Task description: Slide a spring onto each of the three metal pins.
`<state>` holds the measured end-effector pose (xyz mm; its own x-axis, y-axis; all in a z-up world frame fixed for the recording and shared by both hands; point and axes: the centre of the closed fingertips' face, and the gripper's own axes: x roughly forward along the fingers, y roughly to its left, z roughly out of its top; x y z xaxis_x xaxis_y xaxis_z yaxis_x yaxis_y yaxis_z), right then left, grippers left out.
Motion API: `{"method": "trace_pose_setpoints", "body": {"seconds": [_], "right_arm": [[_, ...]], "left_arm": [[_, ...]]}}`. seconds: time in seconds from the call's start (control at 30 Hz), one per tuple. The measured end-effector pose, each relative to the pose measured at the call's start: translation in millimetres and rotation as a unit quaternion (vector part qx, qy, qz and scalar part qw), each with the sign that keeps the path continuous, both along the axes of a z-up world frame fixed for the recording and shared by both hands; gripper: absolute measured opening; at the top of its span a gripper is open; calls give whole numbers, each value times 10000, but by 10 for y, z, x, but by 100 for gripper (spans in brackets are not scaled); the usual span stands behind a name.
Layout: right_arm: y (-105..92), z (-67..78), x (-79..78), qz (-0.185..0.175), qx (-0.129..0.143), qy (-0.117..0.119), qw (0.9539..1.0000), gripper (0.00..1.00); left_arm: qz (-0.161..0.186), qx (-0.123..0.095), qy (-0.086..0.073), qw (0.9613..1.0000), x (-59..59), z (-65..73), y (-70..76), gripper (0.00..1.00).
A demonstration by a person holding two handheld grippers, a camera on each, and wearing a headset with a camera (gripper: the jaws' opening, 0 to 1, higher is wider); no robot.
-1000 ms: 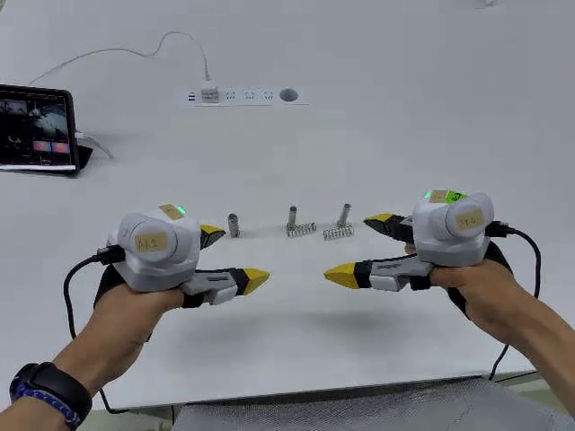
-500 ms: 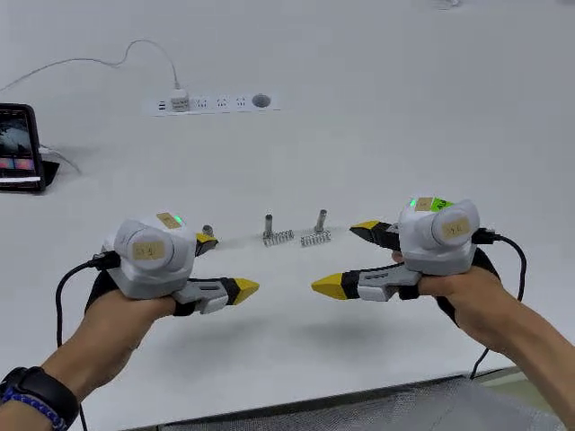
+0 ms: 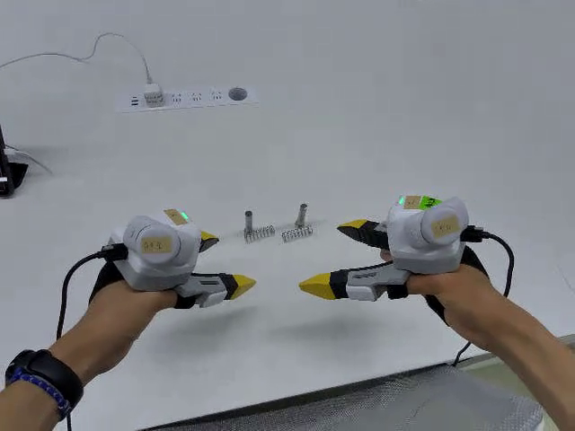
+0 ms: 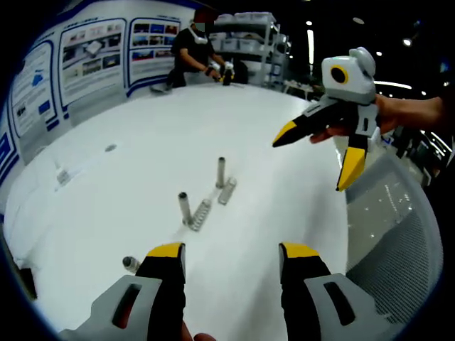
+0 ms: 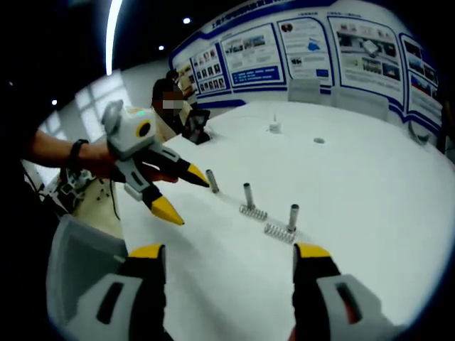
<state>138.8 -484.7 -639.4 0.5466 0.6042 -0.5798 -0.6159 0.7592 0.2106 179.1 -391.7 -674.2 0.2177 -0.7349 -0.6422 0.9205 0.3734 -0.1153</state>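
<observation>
"Pins first, from the head view: what do we see?"

"We see a left pin and a right pin standing upright on the white table. A spring lies flat at the foot of each: the left spring and the right spring, neither of them on its pin. The left gripper is held near and to the left of them, the right gripper near and to the right. Both have their jaws wide apart with nothing between them. A power strip lies at the far left."

"And the left gripper view?"

"Our own jaws rise spread, holding nothing. Beyond them the pins run in a row. A third pin, short in this view, stands just beside one jaw, and we cannot tell whether it carries a spring. Then come the left pin and the right pin, each with its spring lying against its base. The right gripper hangs above the table past them, jaws parted."

"The right gripper view?"

"Again our jaws are apart and empty. The right pin is nearest, with the right spring lying at its foot. The left pin and the left spring come next. The third pin stands just beside a yellow tip of the left gripper, whose jaws gape. Posters line the far wall."
</observation>
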Motion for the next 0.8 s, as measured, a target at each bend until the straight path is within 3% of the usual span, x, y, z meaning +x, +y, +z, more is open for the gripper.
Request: {"method": "trace_pose_setpoints", "body": {"seconds": [0.3, 0.43, 0.8], "right_arm": [[-78, 27, -38, -204, 172, 73, 9996, 72], [-148, 16, -74, -302, 186, 112, 9993, 72], [-235, -37, -114, -459, 216, 214, 9985, 71]], "left_arm": [[-163, 92, 10, 9998, 28, -161, -197, 53], [-84, 87, 73, 9999, 86, -244, -267, 53], [220, -4, 259, 9994, 223, -311, -375, 53]]}}
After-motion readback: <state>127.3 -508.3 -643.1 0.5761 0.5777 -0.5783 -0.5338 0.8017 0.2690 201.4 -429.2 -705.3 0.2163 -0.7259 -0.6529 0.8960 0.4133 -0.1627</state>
